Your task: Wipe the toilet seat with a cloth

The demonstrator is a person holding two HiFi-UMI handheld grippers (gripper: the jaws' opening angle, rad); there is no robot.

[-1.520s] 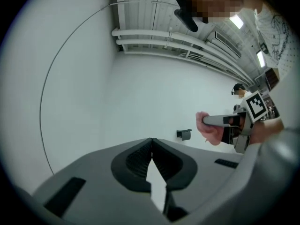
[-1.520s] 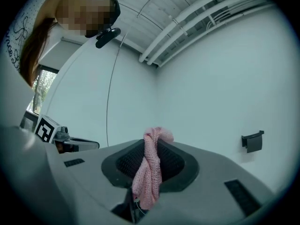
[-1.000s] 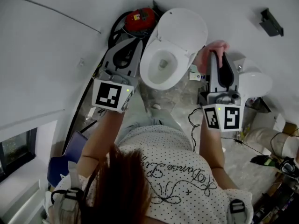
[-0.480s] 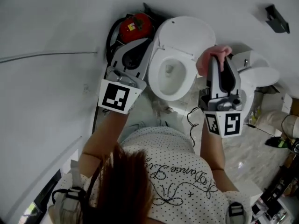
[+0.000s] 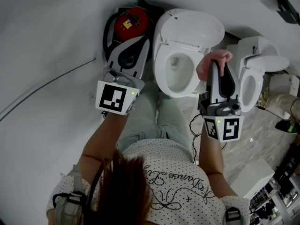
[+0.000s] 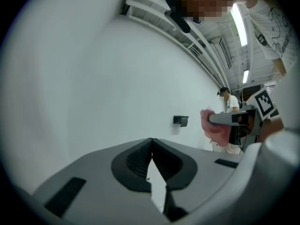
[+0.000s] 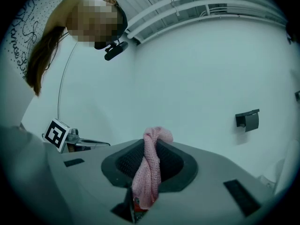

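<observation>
A red object with a black hose sits left of the toilet. The left gripper hovers before it, jaws together and empty. The toilet seat is down, lid raised. The right gripper clamps a pink cloth above the seat's right edge. A second toilet stands just beyond.

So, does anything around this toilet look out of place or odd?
Nothing looks spilled or broken. Two things stand out: a red canister ringed by black hose sits between the wall and the white toilet, and a second white toilet stands right beside the first with no partition between them.
</observation>
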